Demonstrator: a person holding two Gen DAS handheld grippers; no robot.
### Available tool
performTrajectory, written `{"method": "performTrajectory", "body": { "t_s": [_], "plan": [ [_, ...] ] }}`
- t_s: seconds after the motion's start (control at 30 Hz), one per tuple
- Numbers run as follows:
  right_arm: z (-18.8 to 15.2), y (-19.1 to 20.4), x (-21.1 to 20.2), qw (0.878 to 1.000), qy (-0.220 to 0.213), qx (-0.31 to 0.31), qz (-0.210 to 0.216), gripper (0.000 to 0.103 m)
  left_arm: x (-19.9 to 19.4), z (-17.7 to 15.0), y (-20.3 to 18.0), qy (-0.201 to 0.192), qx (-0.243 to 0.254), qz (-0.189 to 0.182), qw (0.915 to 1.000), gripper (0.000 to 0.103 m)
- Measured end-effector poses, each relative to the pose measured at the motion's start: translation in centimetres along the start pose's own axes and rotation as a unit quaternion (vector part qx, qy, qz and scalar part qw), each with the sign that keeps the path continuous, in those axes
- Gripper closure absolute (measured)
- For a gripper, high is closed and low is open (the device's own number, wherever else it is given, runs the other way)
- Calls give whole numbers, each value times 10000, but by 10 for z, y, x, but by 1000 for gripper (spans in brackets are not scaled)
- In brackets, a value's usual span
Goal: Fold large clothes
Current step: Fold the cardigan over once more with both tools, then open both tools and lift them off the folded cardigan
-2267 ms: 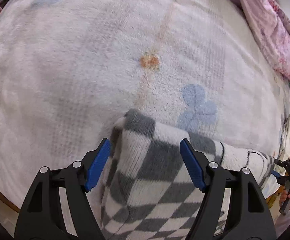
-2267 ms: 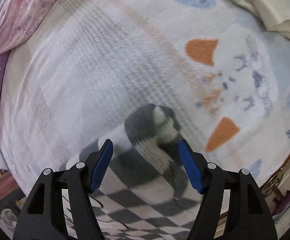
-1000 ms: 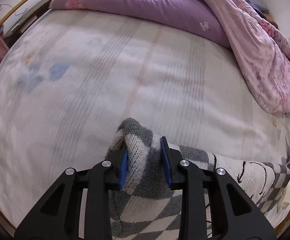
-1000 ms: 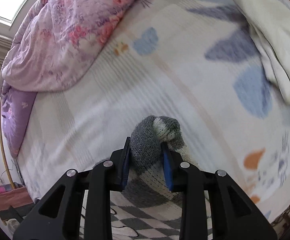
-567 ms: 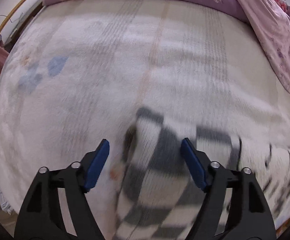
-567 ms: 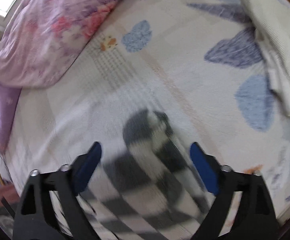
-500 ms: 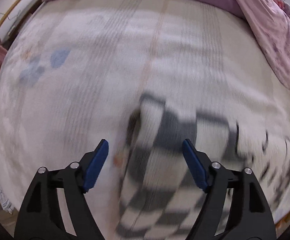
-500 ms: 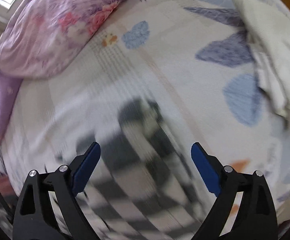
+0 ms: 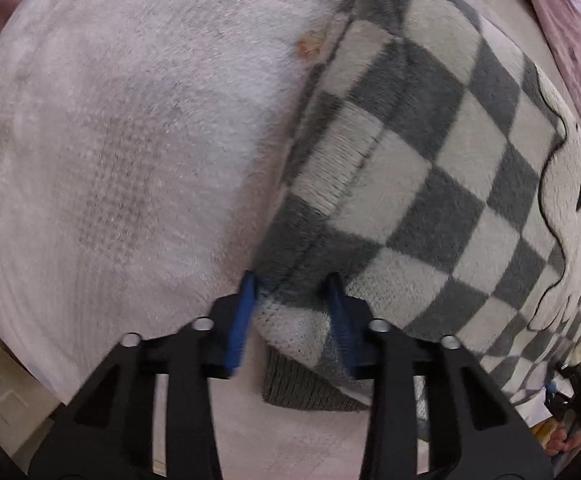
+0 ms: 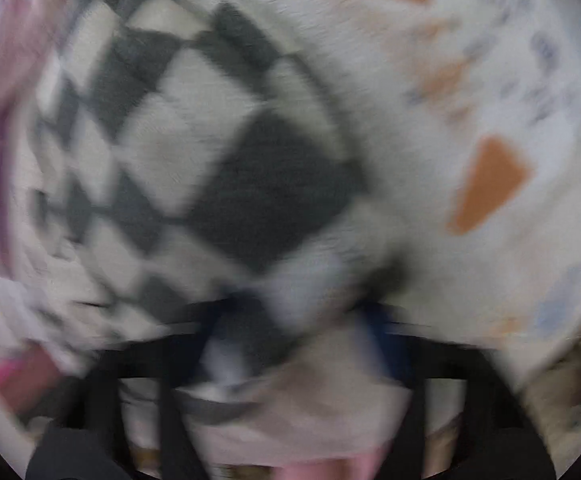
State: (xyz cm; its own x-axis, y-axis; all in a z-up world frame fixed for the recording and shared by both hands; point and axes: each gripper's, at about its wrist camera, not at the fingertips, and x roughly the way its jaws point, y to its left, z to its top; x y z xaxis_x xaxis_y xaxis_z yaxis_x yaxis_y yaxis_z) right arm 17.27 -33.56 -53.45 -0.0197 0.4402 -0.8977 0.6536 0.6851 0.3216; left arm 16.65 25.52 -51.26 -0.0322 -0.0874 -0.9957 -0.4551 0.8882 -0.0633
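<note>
A grey-and-white checked sweater (image 9: 410, 160) with a cartoon face lies folded on the bed; its ribbed grey hem (image 9: 310, 384) peeks out underneath. My left gripper (image 9: 292, 292) points down at the sweater's near left corner. Its jaws are closing and the blue pads pinch the thick folded edge. In the right wrist view everything is smeared by motion. There the sweater (image 10: 210, 140) fills the middle, and my right gripper (image 10: 294, 320) is closing with checked fabric bunched between its pads.
The sweater rests on a pale fleece blanket (image 9: 110, 140) with orange and blue prints (image 10: 486, 184). A pink quilt (image 9: 562, 20) lies along the right edge. The bed's edge and floor (image 9: 2, 392) show at lower left. The other gripper and a hand (image 9: 566, 400) appear at lower right.
Both grippers let go of the sweater's far corners, opened wide, then drew back and down to the near edge. They have narrowed there around the folded fabric.
</note>
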Motion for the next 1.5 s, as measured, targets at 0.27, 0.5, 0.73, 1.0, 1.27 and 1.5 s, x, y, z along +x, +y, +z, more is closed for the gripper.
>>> {"method": "performTrajectory", "body": {
  "t_s": [0.27, 0.5, 0.73, 1.0, 1.27, 1.5],
  "plan": [
    [-16, 24, -49, 9910, -718, -695, -890, 90, -30, -30, -13, 193, 512, 44, 9985, 91],
    [16, 8, -4, 9817, -274, -787, -1715, 51, 16, -43, -22, 294, 796, 710, 9939, 79],
    [5, 34, -75, 9571, -897, -1555, -2273, 23, -48, -42, -56, -401, 1470, 1588, 9755, 52],
    [13, 30, -9, 9530, -571, -2285, -1905, 103, 22, -43, -64, 11, 1513, 1047, 9829, 97],
    [-5, 75, -63, 9498, -1235, -2562, -1303, 101, -36, -19, -78, -693, 1696, 635, 9810, 95],
    [-18, 189, -52, 9094, -1938, -3679, 89, 101, -48, 15, -164, -1852, 1888, -503, 9631, 99]
  ]
}}
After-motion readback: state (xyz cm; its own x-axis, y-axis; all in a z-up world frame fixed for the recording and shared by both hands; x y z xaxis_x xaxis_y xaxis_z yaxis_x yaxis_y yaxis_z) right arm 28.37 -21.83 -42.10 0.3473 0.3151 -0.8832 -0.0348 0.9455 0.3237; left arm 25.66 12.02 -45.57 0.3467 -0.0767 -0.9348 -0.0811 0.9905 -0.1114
